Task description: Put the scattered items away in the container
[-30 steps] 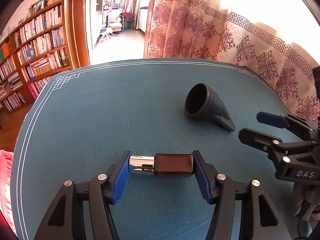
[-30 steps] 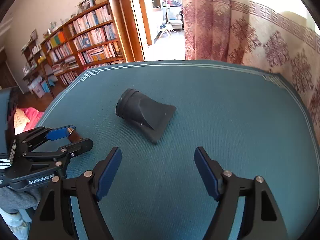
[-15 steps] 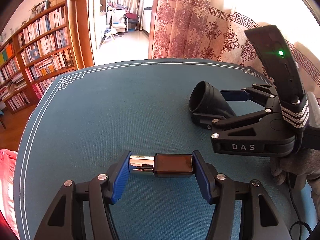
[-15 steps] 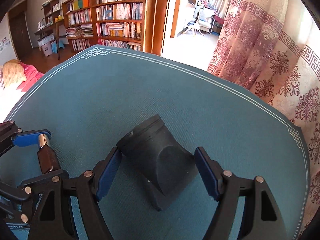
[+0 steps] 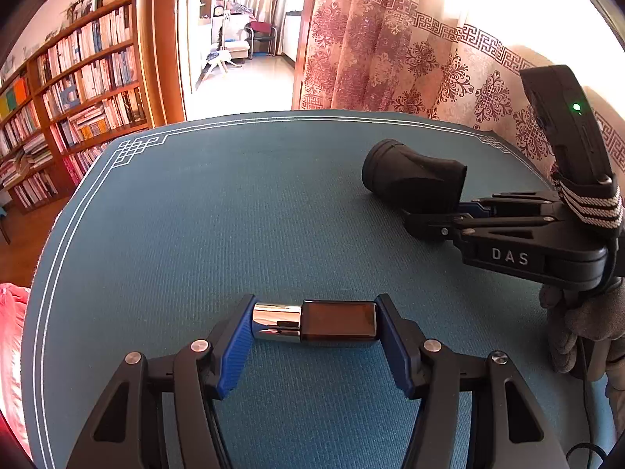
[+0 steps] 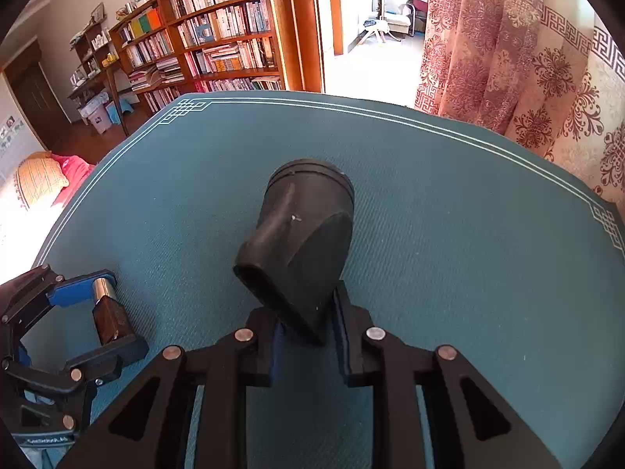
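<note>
Right gripper (image 6: 306,336) jaws clamp nozzle (image 6: 300,242), flat end hidden; left gripper (image 5: 314,330) grips lighter (image 5: 316,322).

A teal mat (image 5: 195,234) with a white fret border is taken as landmark. Beyond its far-left corner a wooden bookshelf (image 6: 218,39) is seen; beyond its far-right edge a patterned curtain (image 5: 390,58) is hung.

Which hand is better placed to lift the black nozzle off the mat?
Right. The right gripper is already shut on the black nozzle's flat end; the left gripper is full with a small bottle.
</note>
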`<state>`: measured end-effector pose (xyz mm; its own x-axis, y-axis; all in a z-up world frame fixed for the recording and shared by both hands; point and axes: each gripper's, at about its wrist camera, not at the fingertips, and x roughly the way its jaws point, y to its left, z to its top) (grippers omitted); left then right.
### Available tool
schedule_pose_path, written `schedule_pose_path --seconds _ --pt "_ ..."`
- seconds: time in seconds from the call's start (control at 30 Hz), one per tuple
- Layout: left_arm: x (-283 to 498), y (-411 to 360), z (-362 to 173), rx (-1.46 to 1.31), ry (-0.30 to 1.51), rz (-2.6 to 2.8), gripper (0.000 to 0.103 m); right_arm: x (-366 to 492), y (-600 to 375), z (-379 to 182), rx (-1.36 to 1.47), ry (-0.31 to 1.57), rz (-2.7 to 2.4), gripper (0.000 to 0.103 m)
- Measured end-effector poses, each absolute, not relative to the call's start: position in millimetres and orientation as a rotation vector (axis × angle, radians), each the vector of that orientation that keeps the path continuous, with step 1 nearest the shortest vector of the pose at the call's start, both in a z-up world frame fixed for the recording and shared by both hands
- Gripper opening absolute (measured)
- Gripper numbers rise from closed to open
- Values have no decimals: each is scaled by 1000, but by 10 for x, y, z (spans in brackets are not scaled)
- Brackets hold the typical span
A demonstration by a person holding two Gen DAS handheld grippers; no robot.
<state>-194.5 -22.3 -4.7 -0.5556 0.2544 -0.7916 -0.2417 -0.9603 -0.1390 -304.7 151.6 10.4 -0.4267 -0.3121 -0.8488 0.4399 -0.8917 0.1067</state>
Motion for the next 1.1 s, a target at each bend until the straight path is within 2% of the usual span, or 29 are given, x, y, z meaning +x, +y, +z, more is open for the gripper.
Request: schedule_pose_path --seconds 0.2,0.47,0.7,0.8,1.1 --pt "-1951 -256 -56 -1302 -45 2535 62 -2846 1572 138 1334 233 -2283 23" --pt "-1946 -285 -55 -1297 -64 2539 62 -2544 1760 288 1309 91 -2306 19" --pt "-1923 -325 -48 -1290 -84 2545 62 -2006 1959 350 1331 53 -2293 18" --pt "-1922 -332 -45 -1288 -88 2542 62 -1705 2082 363 1334 77 -2334 12" --pt "-1786 -259 10 -1294 -38 2553 62 -993 2503 329 1356 -46 -2387 13"
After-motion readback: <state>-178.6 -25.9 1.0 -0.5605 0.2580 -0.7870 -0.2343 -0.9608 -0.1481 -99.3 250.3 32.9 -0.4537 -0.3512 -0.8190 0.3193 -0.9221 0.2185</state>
